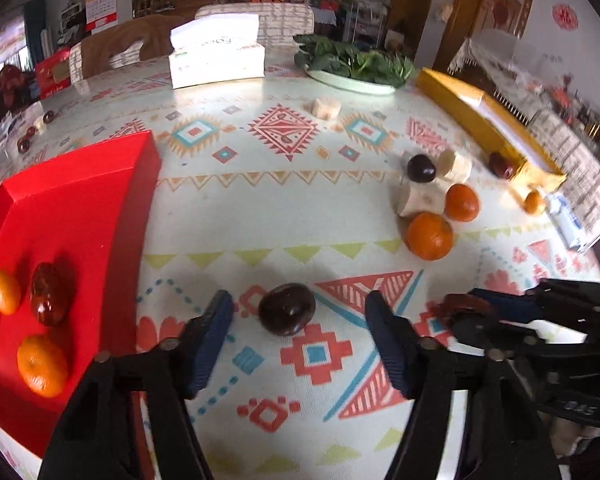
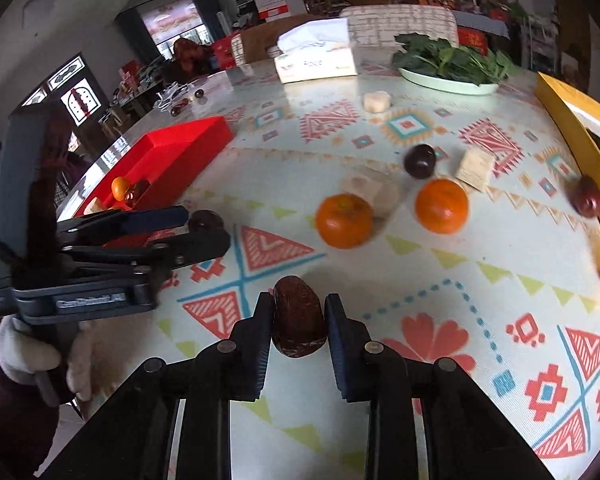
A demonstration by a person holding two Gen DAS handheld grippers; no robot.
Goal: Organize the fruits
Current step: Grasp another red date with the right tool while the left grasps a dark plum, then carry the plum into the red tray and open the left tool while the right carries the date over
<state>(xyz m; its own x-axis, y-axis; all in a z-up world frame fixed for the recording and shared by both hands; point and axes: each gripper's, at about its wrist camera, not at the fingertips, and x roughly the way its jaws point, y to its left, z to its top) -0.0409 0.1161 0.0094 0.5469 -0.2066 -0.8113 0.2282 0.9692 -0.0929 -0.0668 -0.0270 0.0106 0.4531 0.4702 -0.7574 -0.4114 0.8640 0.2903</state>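
Fruit being sorted toward a red tray [image 1: 80,184].

A red date [image 2: 299,322] is clamped in the right gripper [image 2: 299,320]; a dark plum [image 1: 287,309] lies on the tablecloth between the parted left gripper [image 1: 298,312] fingers. The tissue box [image 1: 216,54] print is blurred beyond reading.

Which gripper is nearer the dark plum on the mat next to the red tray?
Left. The left gripper is open with the dark plum between its fingers. The right gripper, shut on a red date, sits off to the plum's right.
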